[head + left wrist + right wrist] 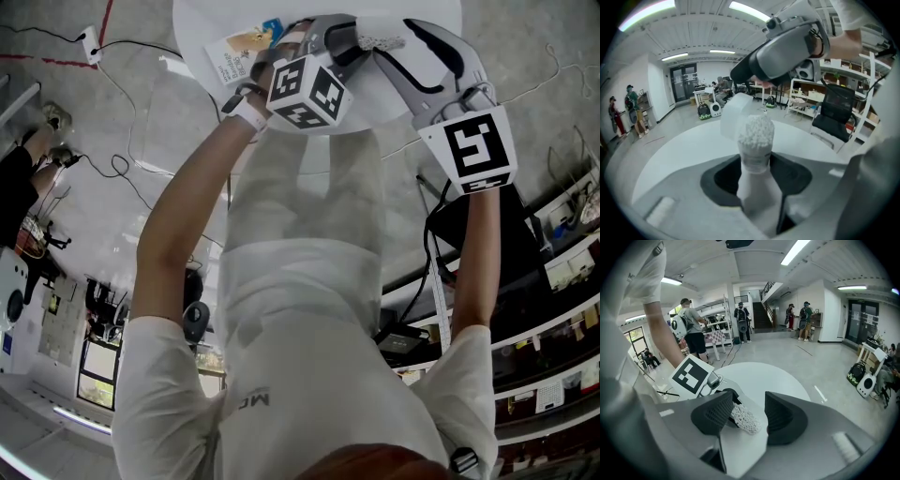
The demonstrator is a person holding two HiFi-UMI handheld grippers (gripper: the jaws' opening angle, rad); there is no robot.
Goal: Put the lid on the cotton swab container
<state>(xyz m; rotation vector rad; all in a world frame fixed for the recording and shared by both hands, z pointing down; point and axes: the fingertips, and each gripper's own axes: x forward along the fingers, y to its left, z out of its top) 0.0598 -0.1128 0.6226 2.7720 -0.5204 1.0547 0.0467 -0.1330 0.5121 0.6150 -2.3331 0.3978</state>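
My left gripper [757, 165] is shut on the clear cotton swab container [754, 164], which stands upright between its jaws with the white swab tips [757, 131] sticking out of the top. My right gripper [750, 416] is shut on the translucent lid [740, 446]. In the left gripper view the lid [735, 114] hangs tilted just behind and left of the swab tips, close to them. The swabs [745, 418] show through the lid. In the head view both grippers, left [349, 37] and right [401, 49], meet over the round white table [202, 23].
A printed card [246, 52] lies on the table left of my left gripper. Cables and a power strip [91, 42] lie on the floor. A black chair [836, 115] and shelves [562, 244] stand to the right. Several people [693, 329] stand farther off.
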